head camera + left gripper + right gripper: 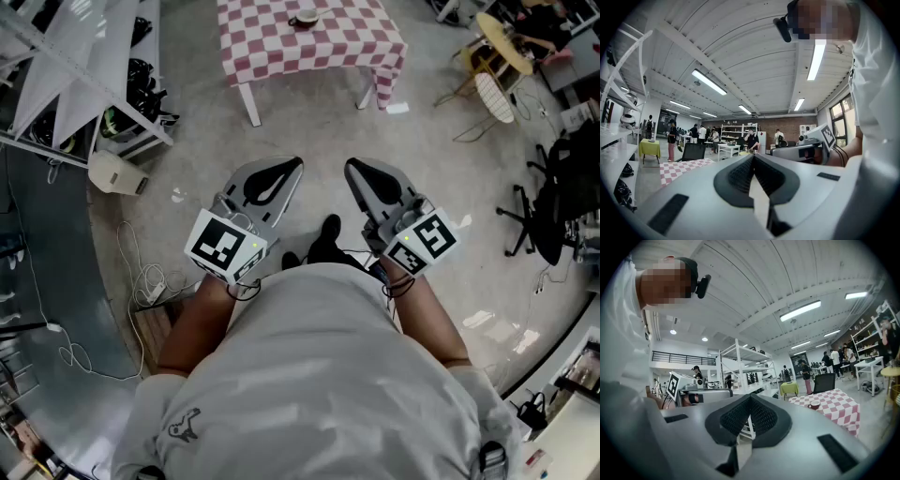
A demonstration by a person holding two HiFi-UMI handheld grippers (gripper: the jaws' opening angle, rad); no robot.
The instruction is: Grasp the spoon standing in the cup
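One person in a grey shirt point(309, 375) filled the lower head view, both forearms held close to the body. One table point(272, 47) with a red-and-white checked cloth stood at 12 o'clock, well apart from the person across bare floor. Two grippers: left gripper point(286, 173) at 10 o'clock from the shirt and right gripper point(361, 173) at 1 o'clock, side by side, each with one marker cube. Both had their jaws pressed together at the tips with nothing between them, and each gripper view confirmed this. One cup point(303, 19) sat on the tabletop near its far edge. The spoon was too small to make out. The right gripper view showed the table at 3 o'clock with the dark red cup at its near corner, plus the left gripper at 9 o'clock. The left gripper view showed only a corner of the checked cloth at 8 o'clock, the right gripper at 3 o'clock, and several people standing far back.
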